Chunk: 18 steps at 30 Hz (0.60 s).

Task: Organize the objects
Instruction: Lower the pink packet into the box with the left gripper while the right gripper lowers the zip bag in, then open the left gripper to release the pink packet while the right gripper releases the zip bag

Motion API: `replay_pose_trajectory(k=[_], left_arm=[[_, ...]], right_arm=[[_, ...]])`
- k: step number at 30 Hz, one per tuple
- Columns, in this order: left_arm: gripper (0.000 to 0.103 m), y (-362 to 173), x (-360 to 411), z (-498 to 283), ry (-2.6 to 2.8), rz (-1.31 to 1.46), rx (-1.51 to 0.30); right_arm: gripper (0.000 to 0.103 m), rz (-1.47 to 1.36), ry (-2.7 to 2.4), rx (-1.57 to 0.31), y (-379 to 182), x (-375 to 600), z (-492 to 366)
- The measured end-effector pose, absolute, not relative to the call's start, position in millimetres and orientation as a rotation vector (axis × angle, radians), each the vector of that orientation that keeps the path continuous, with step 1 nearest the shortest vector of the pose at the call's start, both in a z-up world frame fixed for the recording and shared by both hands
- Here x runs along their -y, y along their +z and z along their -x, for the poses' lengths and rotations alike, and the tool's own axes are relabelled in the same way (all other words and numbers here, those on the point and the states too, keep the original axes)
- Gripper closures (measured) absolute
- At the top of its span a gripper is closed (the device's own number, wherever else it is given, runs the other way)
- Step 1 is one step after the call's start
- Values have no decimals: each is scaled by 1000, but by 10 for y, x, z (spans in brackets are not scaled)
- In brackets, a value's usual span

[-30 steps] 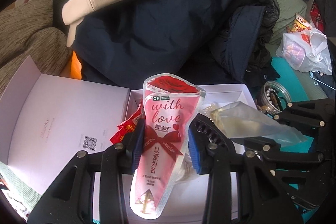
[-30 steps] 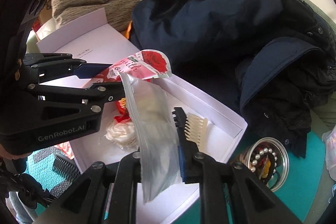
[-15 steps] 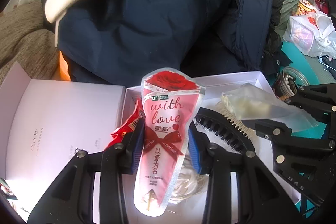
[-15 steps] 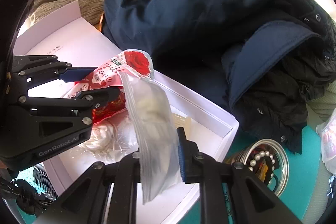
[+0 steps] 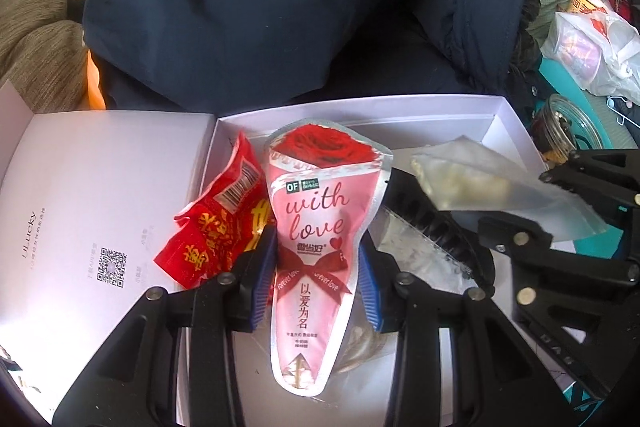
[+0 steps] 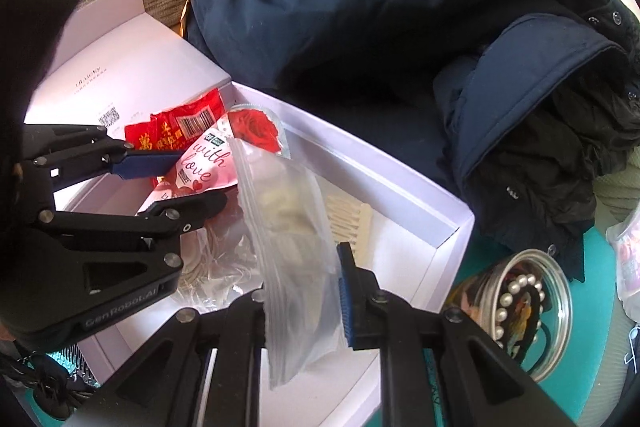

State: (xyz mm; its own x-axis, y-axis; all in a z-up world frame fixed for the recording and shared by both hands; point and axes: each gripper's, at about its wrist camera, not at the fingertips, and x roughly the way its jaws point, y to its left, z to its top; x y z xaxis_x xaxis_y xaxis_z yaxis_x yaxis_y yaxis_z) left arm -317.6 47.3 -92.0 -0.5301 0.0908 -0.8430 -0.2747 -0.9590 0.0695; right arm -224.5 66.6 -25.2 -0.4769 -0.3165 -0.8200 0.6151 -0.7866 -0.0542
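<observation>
Left wrist view: white box (image 5: 460,115) sits open under both tools, already crowded. Risk: both drops land in the same spot, so tools may clash or pouches slide out over the low wall. Navy coat (image 5: 260,7) slumps against the far wall. Left tool (image 5: 318,279) is clamped on pink rose pouch (image 5: 316,219), upright over the box. Right tool (image 6: 304,291) is pinched shut on clear zip bag (image 6: 292,239). Red snack packet (image 5: 216,227), black comb (image 5: 436,227), cream comb (image 6: 348,219) take floor space. Bead jar (image 6: 520,303) stands just outside.
</observation>
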Motion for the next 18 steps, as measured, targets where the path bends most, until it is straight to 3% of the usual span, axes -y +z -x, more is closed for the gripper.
replay_pose_trajectory(k=[8,18], left_arm=[[67,-1070,-509,3089,2522,1438,-262],[65,-972,-449,2976,2562,1412,-232]], right_arm=[[87,-1181,-2262,-488,-319,-631,2236],[74,-1189,-2275,-481,-252,-655,2206]])
